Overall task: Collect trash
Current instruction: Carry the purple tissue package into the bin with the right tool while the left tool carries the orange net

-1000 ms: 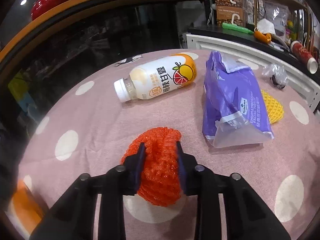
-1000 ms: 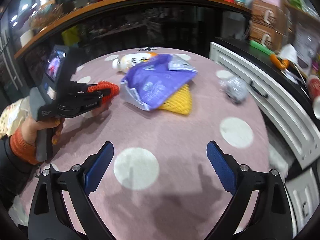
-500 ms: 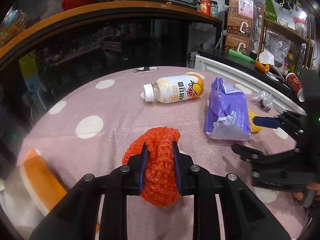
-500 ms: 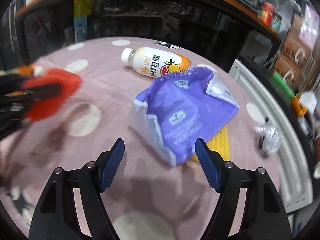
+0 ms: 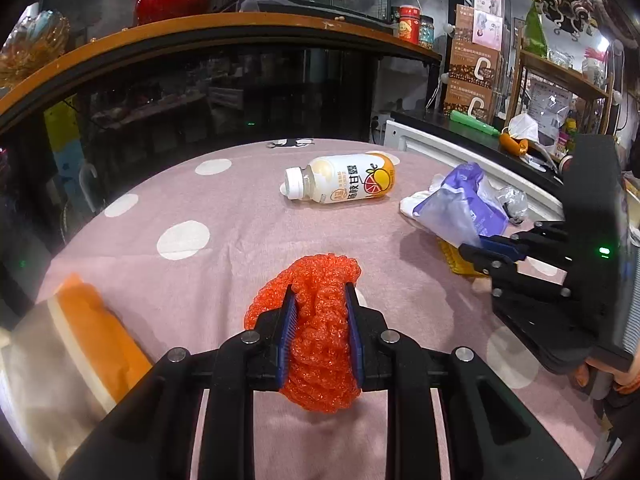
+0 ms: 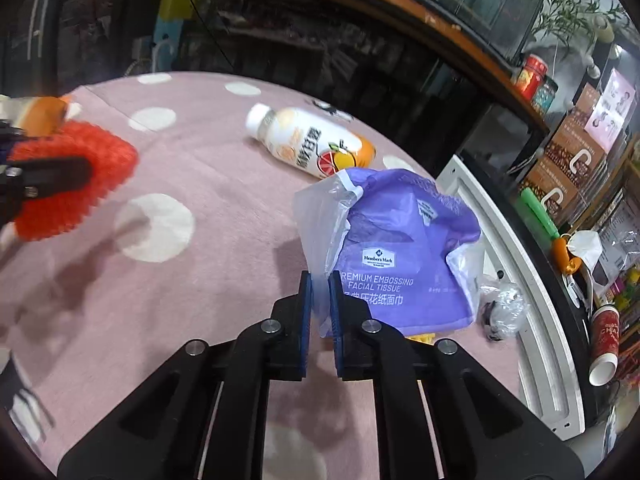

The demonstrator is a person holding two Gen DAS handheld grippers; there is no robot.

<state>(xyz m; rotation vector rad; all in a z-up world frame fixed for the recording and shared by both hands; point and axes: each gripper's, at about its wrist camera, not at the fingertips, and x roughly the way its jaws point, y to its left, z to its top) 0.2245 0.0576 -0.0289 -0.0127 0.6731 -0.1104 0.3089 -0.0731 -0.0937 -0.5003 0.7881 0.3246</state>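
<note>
My left gripper is shut on a red foam fruit net and holds it above the pink dotted tablecloth. The net also shows in the right wrist view. My right gripper is shut on the clear edge of a purple facial tissue wrapper, lifted off the cloth; the wrapper also shows in the left wrist view. A juice bottle lies on its side at the back, also in the right wrist view. A yellow foam net lies under the wrapper.
An orange-rimmed bag sits at the left edge of the table. A crumpled clear plastic piece lies by the white ledge on the right. A dark cabinet with an orange top stands behind the table.
My right gripper has closed on the purple wrapper's edge and lifted it. My left gripper has pulled back towards the left with the red net still in it.
</note>
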